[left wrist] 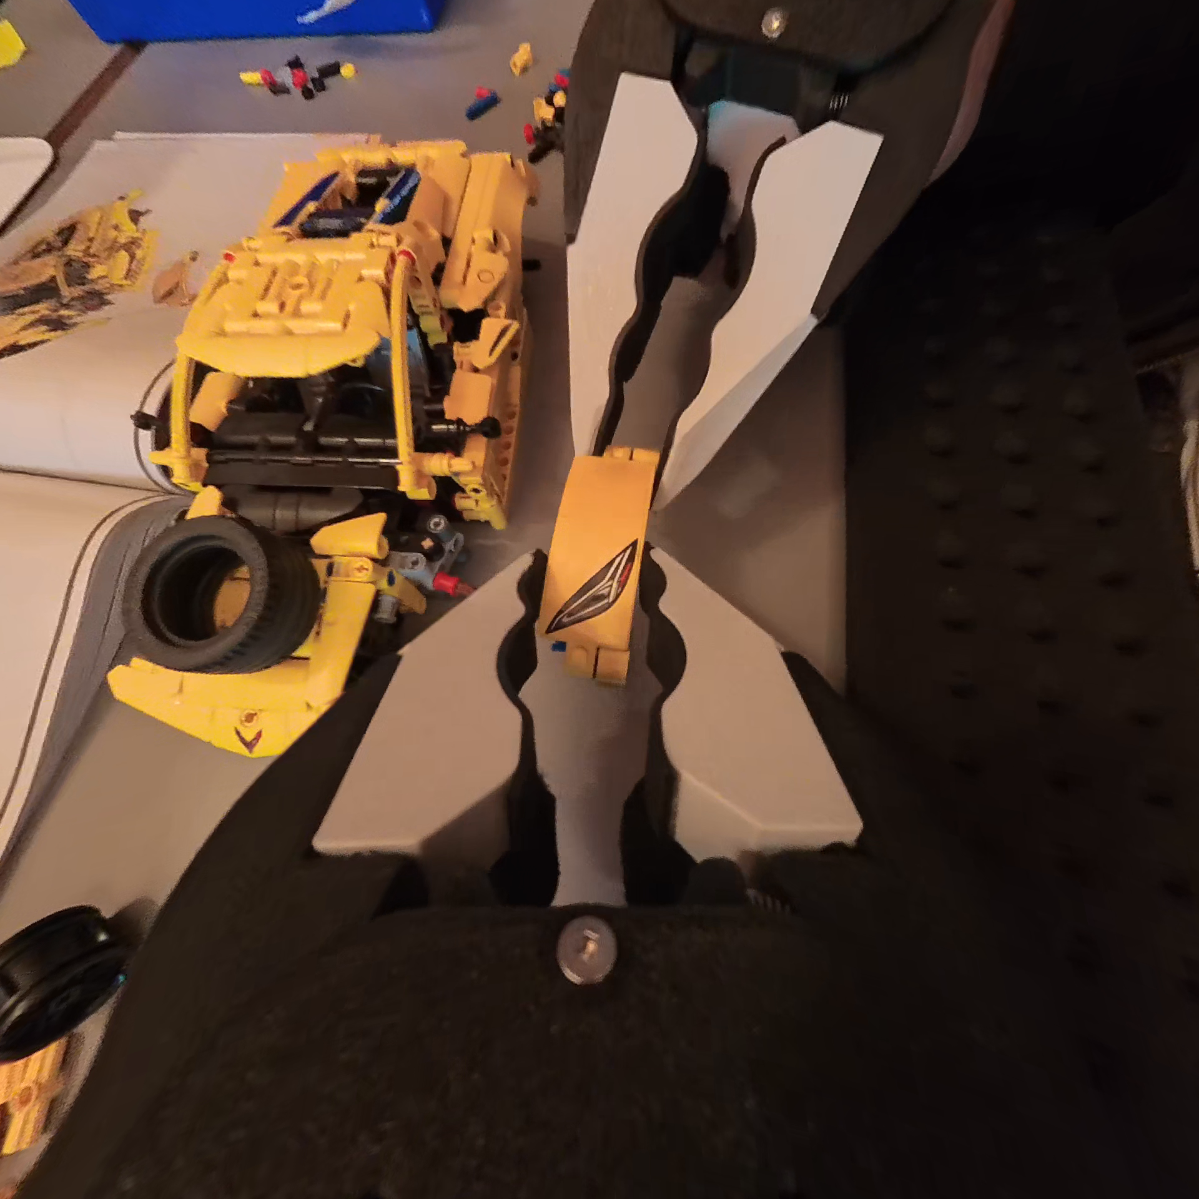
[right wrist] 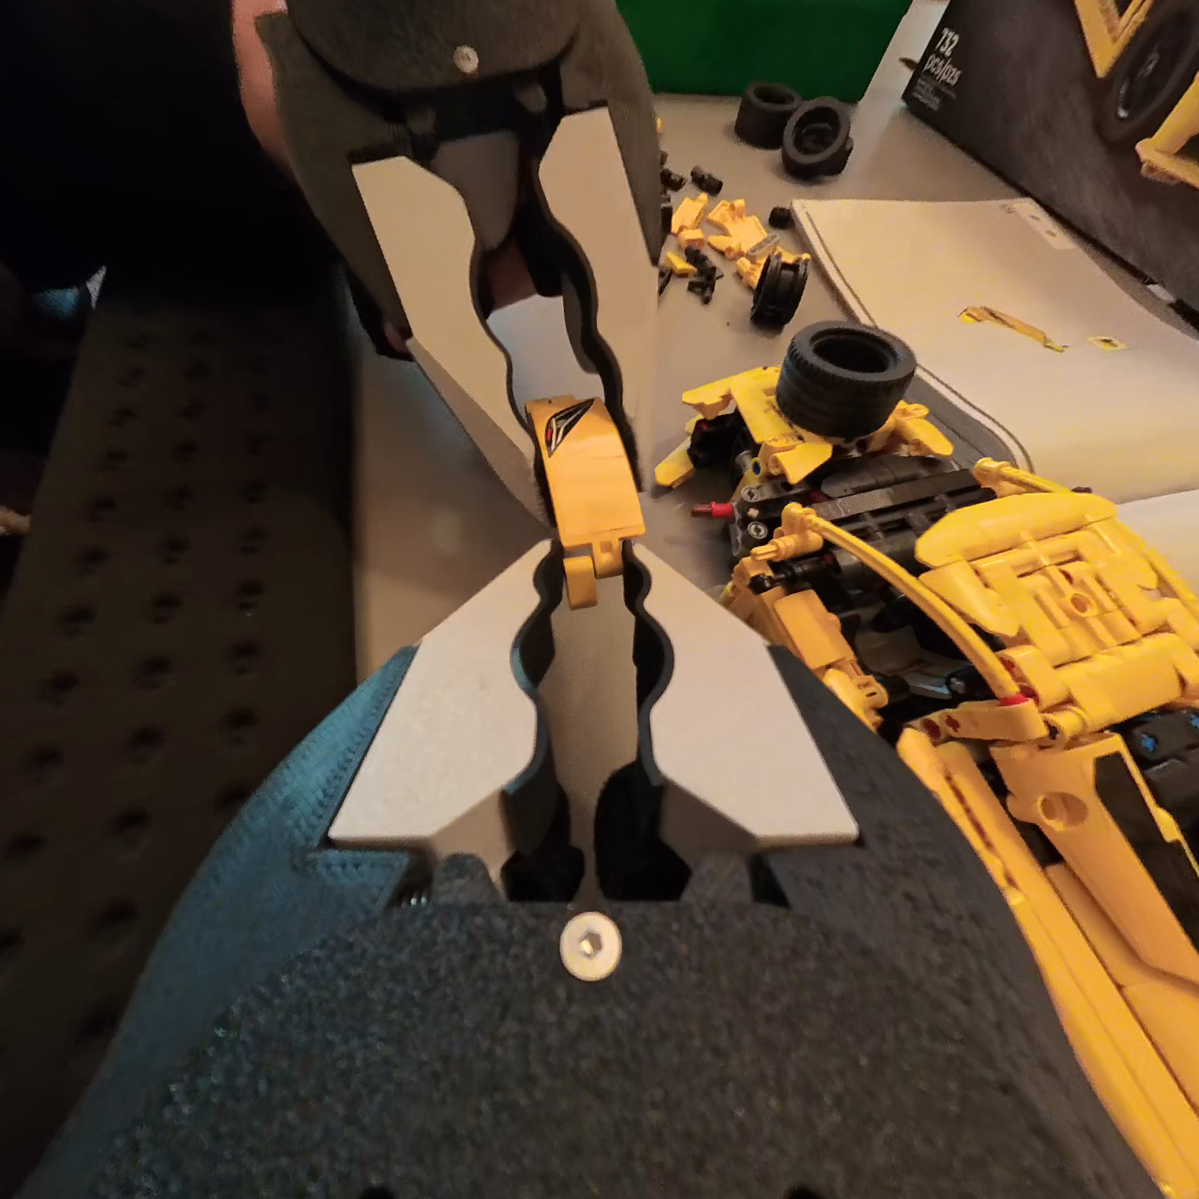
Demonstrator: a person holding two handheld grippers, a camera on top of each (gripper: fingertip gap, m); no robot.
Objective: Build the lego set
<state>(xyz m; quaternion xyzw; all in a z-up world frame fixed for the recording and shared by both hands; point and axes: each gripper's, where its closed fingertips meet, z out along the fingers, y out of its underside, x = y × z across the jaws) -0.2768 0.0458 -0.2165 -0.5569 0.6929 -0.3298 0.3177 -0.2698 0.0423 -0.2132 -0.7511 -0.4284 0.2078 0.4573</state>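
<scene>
The right gripper [right wrist: 592, 558] closes its fingers [right wrist: 707, 655] on the hinged end of a curved yellow panel [right wrist: 587, 483]. The left gripper [right wrist: 584, 467], reaching in from opposite, pinches the panel's far end, which carries a dark sticker. To the right, a partly built yellow car [right wrist: 1012, 623] lies on the grey surface [right wrist: 441, 519], with a black tyre [right wrist: 843, 383] resting on it. Loose pieces [right wrist: 714, 233] and an open booklet [right wrist: 941, 272] lie beyond.

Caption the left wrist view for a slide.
Both grippers, left and right, pinch a yellow curved panel beside the unfinished yellow car.
</scene>
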